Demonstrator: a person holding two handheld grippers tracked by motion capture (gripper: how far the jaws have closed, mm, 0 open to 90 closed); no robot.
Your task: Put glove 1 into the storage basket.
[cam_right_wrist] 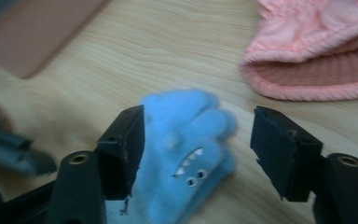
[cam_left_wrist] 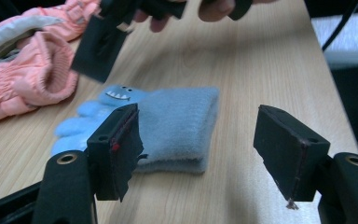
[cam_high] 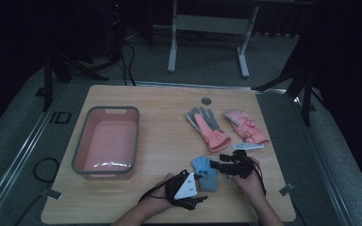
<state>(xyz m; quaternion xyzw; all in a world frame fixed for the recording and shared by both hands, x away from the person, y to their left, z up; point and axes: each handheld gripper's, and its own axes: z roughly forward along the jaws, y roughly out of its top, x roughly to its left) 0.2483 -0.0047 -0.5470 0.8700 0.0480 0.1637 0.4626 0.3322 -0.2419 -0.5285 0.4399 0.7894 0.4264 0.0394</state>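
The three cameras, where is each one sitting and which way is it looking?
High view: above the table's near edge, looking forward and down at the pink tub and gloves; both forearms show.
Left gripper view: rides the left gripper, looking past open jaws at the blue monster glove; the other hand's fingers show up top.
Right gripper view: rides the right gripper, jaws open around that glove's fingers.
Shared: the blue glove and a pink glove.

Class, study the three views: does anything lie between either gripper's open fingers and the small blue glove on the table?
Nothing visible does. The blue glove lies flat on bare wood. The left gripper faces its cuff end, the right gripper its finger end, both open. The pink gloves lie farther back, off to the side.
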